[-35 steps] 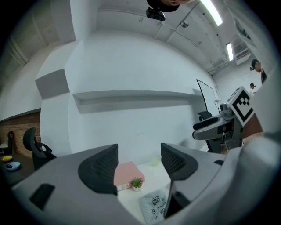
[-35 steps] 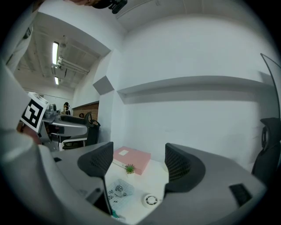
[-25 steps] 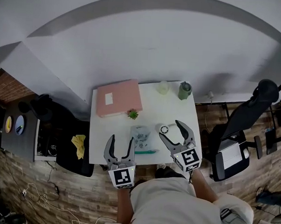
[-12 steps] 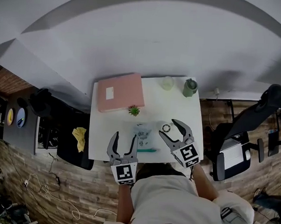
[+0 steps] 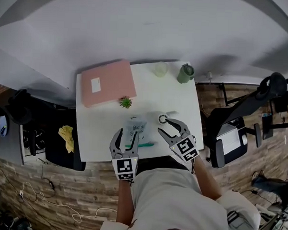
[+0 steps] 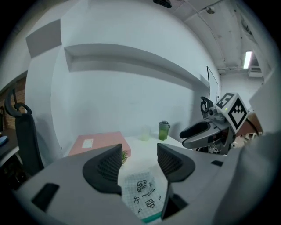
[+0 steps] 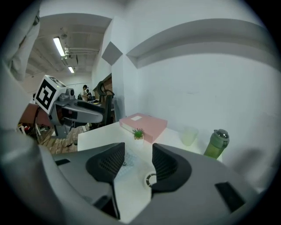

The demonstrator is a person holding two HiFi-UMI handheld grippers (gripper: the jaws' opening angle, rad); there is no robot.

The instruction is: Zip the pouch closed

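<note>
The pouch (image 5: 133,127), white with small dark prints and a teal zipper edge (image 5: 144,145), lies flat near the front of the white table (image 5: 98,129). My left gripper (image 5: 127,134) hangs just over the pouch's near end. Its jaws have just been closing and stand open; in the left gripper view the pouch (image 6: 142,195) shows below the gap, untouched by the pads. My right gripper (image 5: 171,128) is to the pouch's right, its jaws also just closing, open and holding nothing. In the right gripper view the pouch (image 7: 127,165) lies ahead on the left.
A white tape ring (image 5: 163,119) lies by the right gripper's tips. Further back stand a small potted plant (image 5: 126,102), a pink box (image 5: 108,82), a translucent cup (image 5: 161,68) and a green bottle (image 5: 186,73). Black chairs (image 5: 228,139) flank the table.
Both grippers have come down toward the table front and their jaws have narrowed. The left one now sits over the pouch's near end. The pouch has not moved.
</note>
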